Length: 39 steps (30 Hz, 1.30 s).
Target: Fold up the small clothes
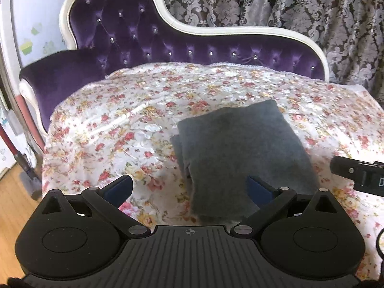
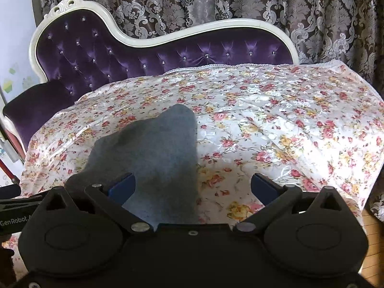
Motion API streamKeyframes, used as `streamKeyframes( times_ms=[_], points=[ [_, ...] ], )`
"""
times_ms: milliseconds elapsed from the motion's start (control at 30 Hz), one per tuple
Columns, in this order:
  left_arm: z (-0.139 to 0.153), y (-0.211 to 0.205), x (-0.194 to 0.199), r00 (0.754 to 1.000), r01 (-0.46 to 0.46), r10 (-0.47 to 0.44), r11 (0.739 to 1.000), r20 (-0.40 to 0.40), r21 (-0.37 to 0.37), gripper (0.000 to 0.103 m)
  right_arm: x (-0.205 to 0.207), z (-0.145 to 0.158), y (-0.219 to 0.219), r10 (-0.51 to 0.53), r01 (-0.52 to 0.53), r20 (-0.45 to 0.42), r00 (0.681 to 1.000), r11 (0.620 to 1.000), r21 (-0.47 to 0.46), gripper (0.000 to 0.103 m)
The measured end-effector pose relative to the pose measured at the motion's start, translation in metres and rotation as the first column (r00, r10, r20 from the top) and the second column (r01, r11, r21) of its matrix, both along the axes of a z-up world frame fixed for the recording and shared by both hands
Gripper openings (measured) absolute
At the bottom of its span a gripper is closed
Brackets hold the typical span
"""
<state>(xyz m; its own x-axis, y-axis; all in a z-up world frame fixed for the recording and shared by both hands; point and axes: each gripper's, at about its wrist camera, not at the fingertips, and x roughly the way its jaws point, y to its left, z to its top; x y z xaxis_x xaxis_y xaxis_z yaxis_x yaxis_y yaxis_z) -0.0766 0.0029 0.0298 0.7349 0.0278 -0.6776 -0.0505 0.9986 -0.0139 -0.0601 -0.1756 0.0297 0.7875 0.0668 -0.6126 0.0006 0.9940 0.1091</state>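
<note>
Folded cloth on table, sofa behind

We see a grey garment, soft and fuzzy, folded into a rough rectangle with layered edges at its left, lying flat on the floral-covered table.

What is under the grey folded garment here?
The grey garment lies on the glossy floral cover, which shows all around it. At its left edge, lower folded layers peek out. Whatever lies beneath its middle is hidden. Both grippers, left and right, are open.
</note>
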Motion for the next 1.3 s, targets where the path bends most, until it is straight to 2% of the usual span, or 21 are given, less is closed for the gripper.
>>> streamKeyframes(
  times_ms=[100, 300, 767, 1300],
  points=[
    [-0.002, 0.001, -0.001, 1.000, 0.006, -0.006, 1.000, -0.015, -0.026, 0.102, -0.003, 0.001, -0.001, 0.019, -0.018, -0.004, 1.000, 0.999, 0.037, 0.102],
    [-0.004, -0.001, -0.006, 1.000, 0.014, -0.014, 1.000, -0.015, -0.012, 0.102, -0.008, 0.000, 0.000, 0.055, -0.052, -0.026, 0.998, 0.994, 0.095, 0.102],
    [-0.011, 0.000, -0.014, 0.997, 0.031, -0.035, 0.997, -0.067, -0.067, 0.103, -0.022, 0.000, 0.011, 0.087, -0.084, -0.043, 0.995, 0.994, 0.063, 0.102],
    [-0.018, 0.009, -0.017, 0.995, -0.006, 0.001, 0.998, -0.097, -0.056, 0.102, -0.027, -0.005, 0.017, 0.103, -0.100, -0.074, 0.992, 0.994, 0.047, 0.102]
  ],
)
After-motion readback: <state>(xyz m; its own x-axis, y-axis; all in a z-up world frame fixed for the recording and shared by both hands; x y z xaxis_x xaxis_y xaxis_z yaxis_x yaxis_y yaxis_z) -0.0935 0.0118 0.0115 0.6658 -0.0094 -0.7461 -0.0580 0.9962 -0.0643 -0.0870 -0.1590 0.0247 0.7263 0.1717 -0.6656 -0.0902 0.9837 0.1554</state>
